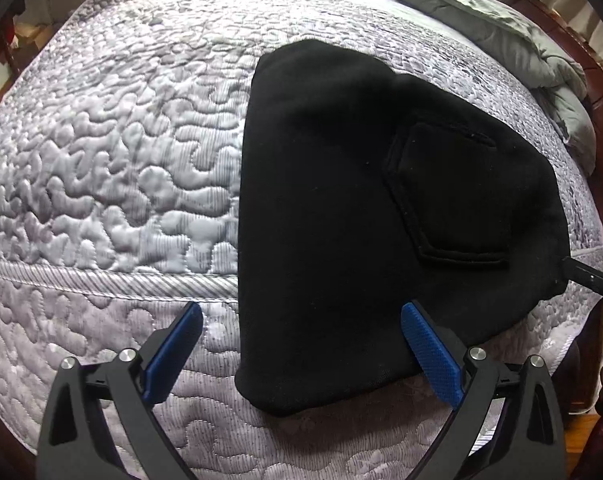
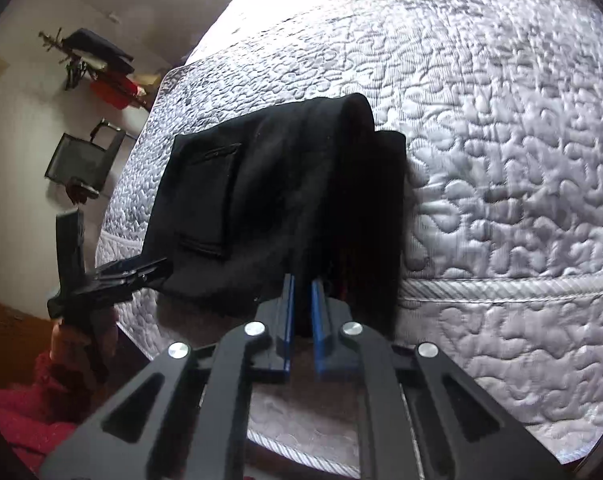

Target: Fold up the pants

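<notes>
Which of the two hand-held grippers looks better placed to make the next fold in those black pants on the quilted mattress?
Probably the right gripper: its jaws are already pinched on the near edge of the black folded pants. The left gripper hangs wide open over their corner, gripping nothing.

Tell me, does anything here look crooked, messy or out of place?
Slightly. The folded black fabric pants lie at the quilted grey mattress edge, their near end drooping over the side. The fold looks uneven: one layer humps up at the far end. A rumpled grey-green comforter is heaped at the far side.
</notes>
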Motion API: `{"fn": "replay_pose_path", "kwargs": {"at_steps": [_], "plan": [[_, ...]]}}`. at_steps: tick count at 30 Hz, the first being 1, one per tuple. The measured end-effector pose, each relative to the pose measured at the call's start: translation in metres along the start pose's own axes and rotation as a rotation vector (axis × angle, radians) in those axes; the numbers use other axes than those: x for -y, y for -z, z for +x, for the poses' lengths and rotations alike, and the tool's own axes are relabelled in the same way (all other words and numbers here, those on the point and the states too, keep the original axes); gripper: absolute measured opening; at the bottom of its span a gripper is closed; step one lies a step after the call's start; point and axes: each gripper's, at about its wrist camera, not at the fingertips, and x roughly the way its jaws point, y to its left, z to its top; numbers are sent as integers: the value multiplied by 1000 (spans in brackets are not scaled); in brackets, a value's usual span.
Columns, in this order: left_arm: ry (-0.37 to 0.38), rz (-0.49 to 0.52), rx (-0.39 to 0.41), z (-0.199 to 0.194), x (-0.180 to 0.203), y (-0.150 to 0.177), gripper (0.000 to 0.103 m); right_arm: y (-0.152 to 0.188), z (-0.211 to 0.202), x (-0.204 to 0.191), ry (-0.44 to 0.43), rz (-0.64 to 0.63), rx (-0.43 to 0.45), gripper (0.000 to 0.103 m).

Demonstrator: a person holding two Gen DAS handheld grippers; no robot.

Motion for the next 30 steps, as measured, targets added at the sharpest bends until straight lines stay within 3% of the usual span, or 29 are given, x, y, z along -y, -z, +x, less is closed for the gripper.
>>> {"fn": "replay_pose_path", "kwargs": {"at_steps": [5,11,14,19,23,30], "plan": [[-12,37,20,5,6,4,100,4,23,-5,158,-75,-71,6],[8,15,22,7,5,5,100,2,28,2,136,-11,-71,10],[18,0,26,-5,3,4,99,2,8,0,108,11,-31,18],[-1,45,36,-16,10,5,99,2,-16,-21,97,-16,40,19],[-17,78,12,-3,18,15,99,4,3,-33,91,-48,4,19],[34,23,14,6,12,23,100,8,34,-4,36,82,-37,16]]}}
